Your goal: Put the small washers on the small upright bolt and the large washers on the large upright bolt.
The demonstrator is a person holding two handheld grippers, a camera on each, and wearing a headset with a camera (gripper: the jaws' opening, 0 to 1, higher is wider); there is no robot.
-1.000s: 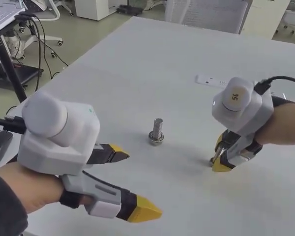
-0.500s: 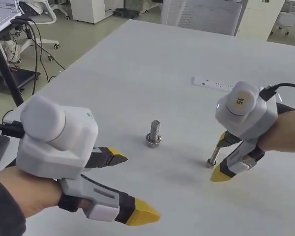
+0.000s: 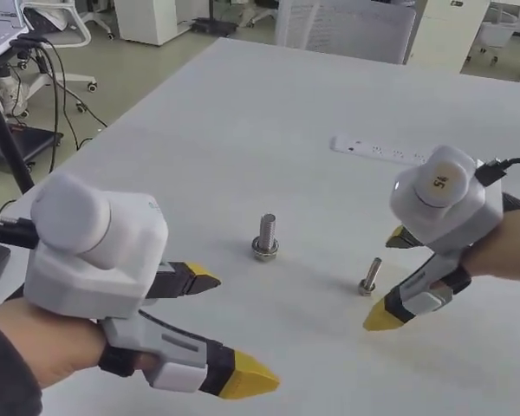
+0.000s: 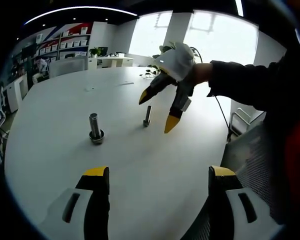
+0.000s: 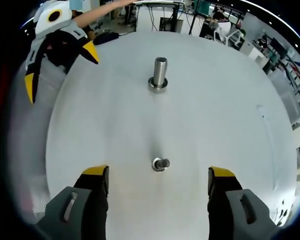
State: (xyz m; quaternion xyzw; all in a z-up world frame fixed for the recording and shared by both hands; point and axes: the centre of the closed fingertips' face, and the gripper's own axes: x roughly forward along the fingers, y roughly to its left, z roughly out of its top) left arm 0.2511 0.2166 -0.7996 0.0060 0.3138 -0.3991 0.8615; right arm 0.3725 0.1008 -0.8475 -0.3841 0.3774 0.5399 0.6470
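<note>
The large upright bolt (image 3: 266, 237) stands mid-table on a ring-shaped base. The small upright bolt (image 3: 370, 276) stands to its right. My right gripper (image 3: 388, 277) is open just right of the small bolt, its yellow fingertips either side of it and apart from it. In the right gripper view the small bolt (image 5: 160, 163) sits just ahead of the open jaws, with the large bolt (image 5: 159, 75) farther on. My left gripper (image 3: 228, 329) is open and empty at the near left. The left gripper view shows the large bolt (image 4: 95, 129), small bolt (image 4: 147, 116) and right gripper (image 4: 157, 111).
A white power strip (image 3: 377, 149) lies at the far right of the white table (image 3: 243, 113). The table's left edge drops to a floor with cables and a stand (image 3: 9, 130). Chairs stand beyond the far edge.
My right gripper, which was closed in around the small bolt, has opened and drawn back to the right, leaving the bolt upright. The left gripper has held its place.
</note>
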